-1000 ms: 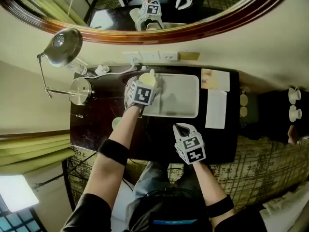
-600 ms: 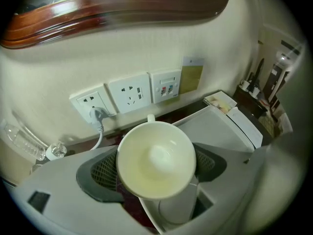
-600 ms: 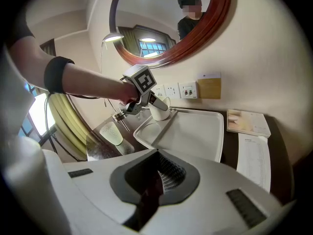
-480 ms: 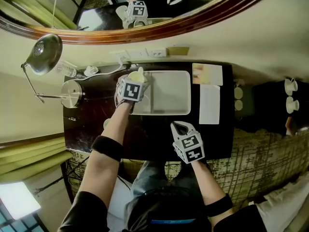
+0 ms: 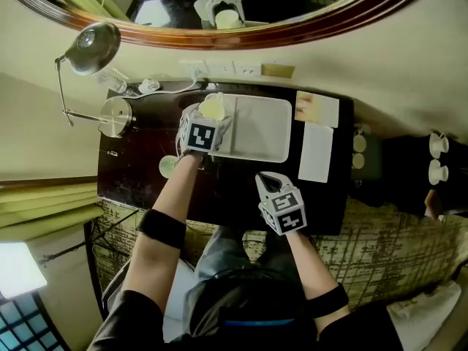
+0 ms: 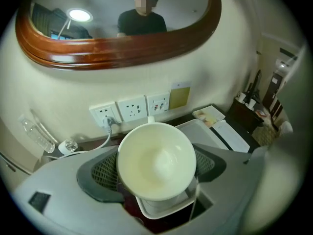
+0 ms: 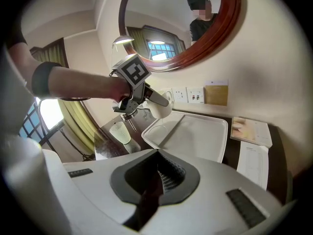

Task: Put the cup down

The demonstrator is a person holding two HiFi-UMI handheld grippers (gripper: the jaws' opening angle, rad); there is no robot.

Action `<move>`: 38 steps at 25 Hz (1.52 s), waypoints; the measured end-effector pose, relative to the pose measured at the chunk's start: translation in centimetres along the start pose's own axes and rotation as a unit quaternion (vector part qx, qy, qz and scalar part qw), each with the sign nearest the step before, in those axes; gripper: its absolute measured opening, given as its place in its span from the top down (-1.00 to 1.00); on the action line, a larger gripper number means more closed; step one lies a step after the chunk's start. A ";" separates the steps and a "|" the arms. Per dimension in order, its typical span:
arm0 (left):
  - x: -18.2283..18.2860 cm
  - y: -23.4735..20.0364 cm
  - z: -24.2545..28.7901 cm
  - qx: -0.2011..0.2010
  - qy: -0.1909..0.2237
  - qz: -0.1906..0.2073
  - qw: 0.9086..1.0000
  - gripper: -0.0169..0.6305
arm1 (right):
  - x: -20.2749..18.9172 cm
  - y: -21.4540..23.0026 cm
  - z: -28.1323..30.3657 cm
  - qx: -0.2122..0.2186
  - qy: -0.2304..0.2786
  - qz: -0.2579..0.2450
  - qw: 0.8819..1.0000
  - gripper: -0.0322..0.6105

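A white cup (image 5: 213,107) hangs over the left end of the white tray (image 5: 267,134), gripped by my left gripper (image 5: 210,117). Those jaws have just been closing, and the cup sits between them. In the left gripper view the cup (image 6: 156,160) fills the gap between the pads, its empty mouth towards the camera and its handle on the far side. The right gripper view shows the cup (image 7: 160,107) lifted clear of the tray (image 7: 195,136). My right gripper (image 5: 265,183) hovers shut and empty over the dark table near its front edge, right of the cup.
A small frosted glass (image 5: 168,167) stands on the table left of the tray. A desk lamp (image 5: 91,50) with a round base (image 5: 115,115) sits far left. Papers (image 5: 316,152) lie right of the tray. Wall sockets (image 6: 132,109) and a plugged cable run behind. Two more white cups (image 5: 437,158) stand far right.
My left gripper has closed on the cup at the tray's left end and lifted it a little. The right gripper has held still.
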State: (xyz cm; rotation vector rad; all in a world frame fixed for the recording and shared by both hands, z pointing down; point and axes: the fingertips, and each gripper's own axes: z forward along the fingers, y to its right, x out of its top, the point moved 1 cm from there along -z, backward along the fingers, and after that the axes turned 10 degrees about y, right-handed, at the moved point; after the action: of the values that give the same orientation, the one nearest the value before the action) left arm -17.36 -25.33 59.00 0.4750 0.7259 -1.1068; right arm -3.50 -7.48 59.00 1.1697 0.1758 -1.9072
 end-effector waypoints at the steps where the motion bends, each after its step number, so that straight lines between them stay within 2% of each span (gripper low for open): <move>1: -0.1 0.6 -1.1 0.000 0.003 -0.007 1.000 -0.35 | 0.2 -0.3 -0.3 0.006 -0.001 -0.006 1.000 0.90; 7: -2.3 5.7 -7.5 -0.010 0.023 -0.027 0.999 -0.35 | 0.7 -1.4 -1.2 0.042 -0.005 -0.048 0.998 0.90; 17: -11.7 9.5 -13.1 0.009 -0.005 -0.055 0.998 -0.35 | 1.3 -5.0 -2.3 0.082 -0.018 -0.078 0.993 0.90; 23: -16.2 8.2 -13.7 0.042 -0.016 -0.058 0.997 -0.36 | 0.2 -6.2 -2.3 0.087 -0.029 -0.084 0.992 0.90; 27: -18.4 7.2 -12.5 0.042 -0.020 -0.070 0.996 -0.36 | -0.6 -7.0 -2.0 0.087 -0.040 -0.088 0.992 0.90; 38: -20.2 4.8 -9.6 0.045 -0.026 -0.059 0.997 -0.36 | -1.6 -7.8 -1.6 0.080 -0.056 -0.091 0.991 0.90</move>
State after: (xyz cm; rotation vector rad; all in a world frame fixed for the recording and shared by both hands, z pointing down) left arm -20.91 -4.29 67.22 0.4829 0.6666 -1.2635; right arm -7.83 -0.95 57.04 1.1814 0.0716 -2.1758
